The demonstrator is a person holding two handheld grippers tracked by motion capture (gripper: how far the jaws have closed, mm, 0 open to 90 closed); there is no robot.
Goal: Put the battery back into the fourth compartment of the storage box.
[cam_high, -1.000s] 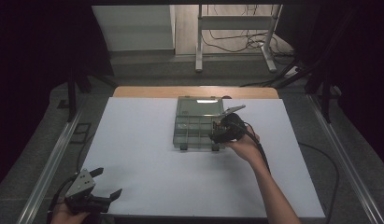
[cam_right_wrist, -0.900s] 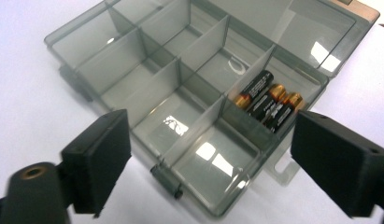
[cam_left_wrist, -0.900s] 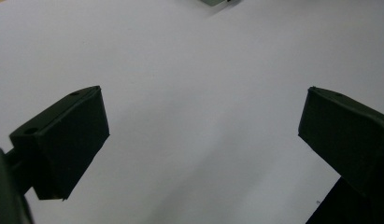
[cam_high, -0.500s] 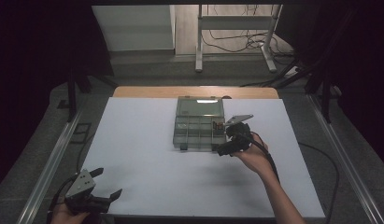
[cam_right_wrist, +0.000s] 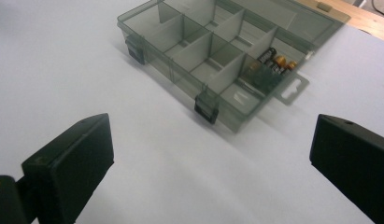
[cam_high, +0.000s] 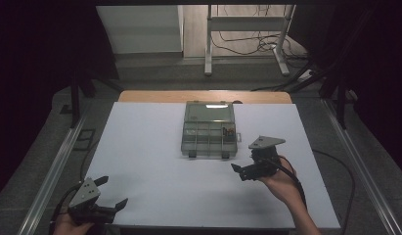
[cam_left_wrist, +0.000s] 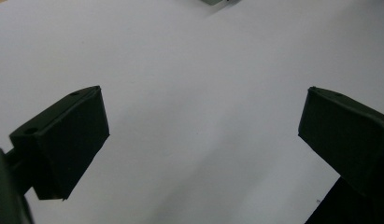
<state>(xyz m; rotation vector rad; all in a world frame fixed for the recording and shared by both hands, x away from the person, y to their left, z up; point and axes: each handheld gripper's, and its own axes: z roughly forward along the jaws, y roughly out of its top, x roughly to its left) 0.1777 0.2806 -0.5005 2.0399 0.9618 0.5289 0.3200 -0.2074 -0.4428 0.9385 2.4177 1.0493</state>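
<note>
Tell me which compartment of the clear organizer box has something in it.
The compartment at the box's right end, beside the hang tab, in the row behind the front one: it holds small batteries; the others look empty.

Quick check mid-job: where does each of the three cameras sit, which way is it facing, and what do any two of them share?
High view: above the person's side, looking forward and down on the white table; shows the left gripper, the right gripper, both hands.
Left gripper view: rides the left gripper, looking along its open jaws at bare tabletop.
Right gripper view: rides the right gripper, facing the compartment box with batteries.
Shared: high and right gripper views both show the box.
</note>
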